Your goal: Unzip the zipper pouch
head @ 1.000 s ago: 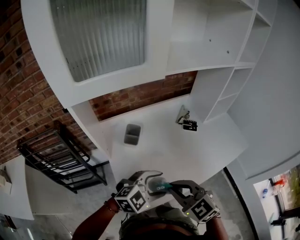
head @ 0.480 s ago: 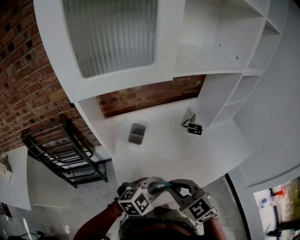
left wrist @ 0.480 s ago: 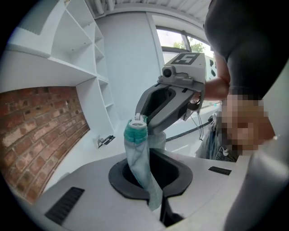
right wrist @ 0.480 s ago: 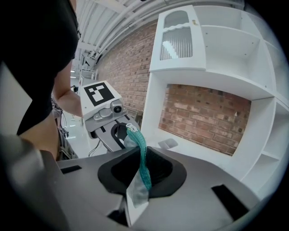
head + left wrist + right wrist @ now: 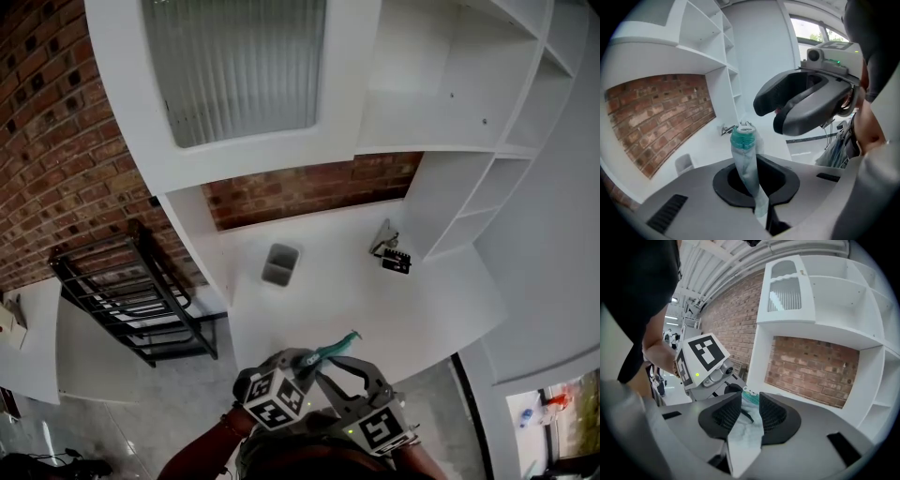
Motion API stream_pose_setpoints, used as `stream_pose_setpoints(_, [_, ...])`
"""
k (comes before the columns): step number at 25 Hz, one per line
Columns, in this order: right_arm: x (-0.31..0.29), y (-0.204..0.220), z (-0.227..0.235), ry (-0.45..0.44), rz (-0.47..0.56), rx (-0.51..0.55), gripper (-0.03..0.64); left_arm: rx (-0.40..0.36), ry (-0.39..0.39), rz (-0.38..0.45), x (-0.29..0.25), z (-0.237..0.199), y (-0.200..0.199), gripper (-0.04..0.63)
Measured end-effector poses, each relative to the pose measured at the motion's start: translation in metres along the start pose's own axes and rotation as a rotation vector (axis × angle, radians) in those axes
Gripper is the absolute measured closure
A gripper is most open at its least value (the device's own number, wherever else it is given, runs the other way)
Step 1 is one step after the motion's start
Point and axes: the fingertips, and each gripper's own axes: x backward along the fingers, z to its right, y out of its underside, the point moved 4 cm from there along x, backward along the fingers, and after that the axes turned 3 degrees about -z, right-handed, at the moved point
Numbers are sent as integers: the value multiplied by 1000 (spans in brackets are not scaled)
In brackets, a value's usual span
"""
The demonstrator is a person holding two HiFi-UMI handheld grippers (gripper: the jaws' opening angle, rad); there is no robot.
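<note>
left gripper view: left claw (image 5: 757,187) is pinched together on the zipper pouch (image 5: 743,154), whose teal end stands up past the tips.
right gripper view: right claw (image 5: 751,404) has just been opening; its pads stand slightly apart, with pale pouch cloth loose between them.
head view only: both claws meet low in front of the person, holding the pouch above the worktop's (image 5: 328,305) near edge.
pose: left claw angles downward, right claw lies flatter, the two tip to tip.
around: a grey cup (image 5: 280,264) and a small black marker block (image 5: 396,261) sit well apart on the worktop; a black rack (image 5: 122,291) stands by the brick wall (image 5: 66,159).
in the way: the claw bodies hide most of the pouch in the head view.
</note>
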Motion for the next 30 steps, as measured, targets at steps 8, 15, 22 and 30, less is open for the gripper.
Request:
stream_pose_setpoints(8, [-17,-12,-8,21,18,5,514,-39,-105,-60,0,1,1,589])
stream_pose_setpoints(15, [-22,-11,-8,53,7,-9,514,-85,-175,-127,-2,6,8,589])
stream_pose_setpoints(22, [-19,-11,-6,-2,48,-84,516,-56,-213,-124,6,3,9,589])
stream_pose_setpoints(30, [-20,-9,-2,-94,72,-164,602,-33,-234,-140,15,2,19,589])
